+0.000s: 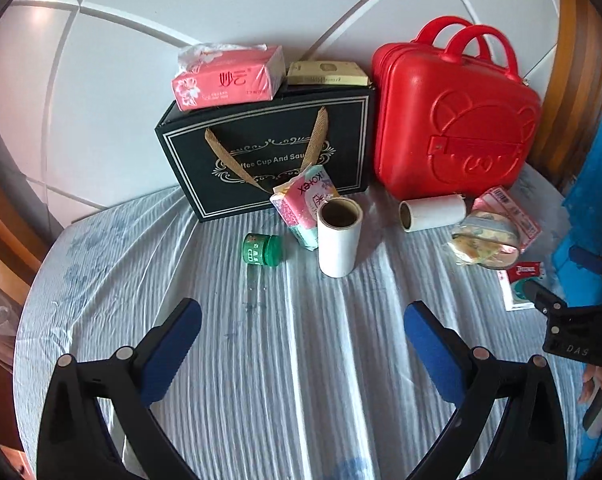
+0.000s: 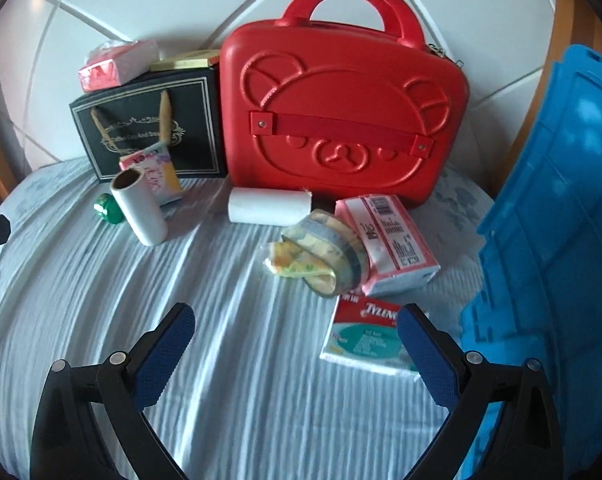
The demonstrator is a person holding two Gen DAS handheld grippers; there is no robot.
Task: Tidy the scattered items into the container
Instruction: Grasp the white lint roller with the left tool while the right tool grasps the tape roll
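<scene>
Scattered on the pale ribbed cloth lie a green jar, an upright white roll, a second white roll on its side, a Kotex pack, a tape roll with a patterned packet, a pink tissue pack and a Tylenol box. A blue plastic container stands at the right. My left gripper hovers open, short of the jar and roll. My right gripper is open, its right finger beside the Tylenol box.
A red bear-face case and a black gift box stand at the back against the white wall. A pink tissue pack and a gold box rest on the black box. Wooden trim frames both sides.
</scene>
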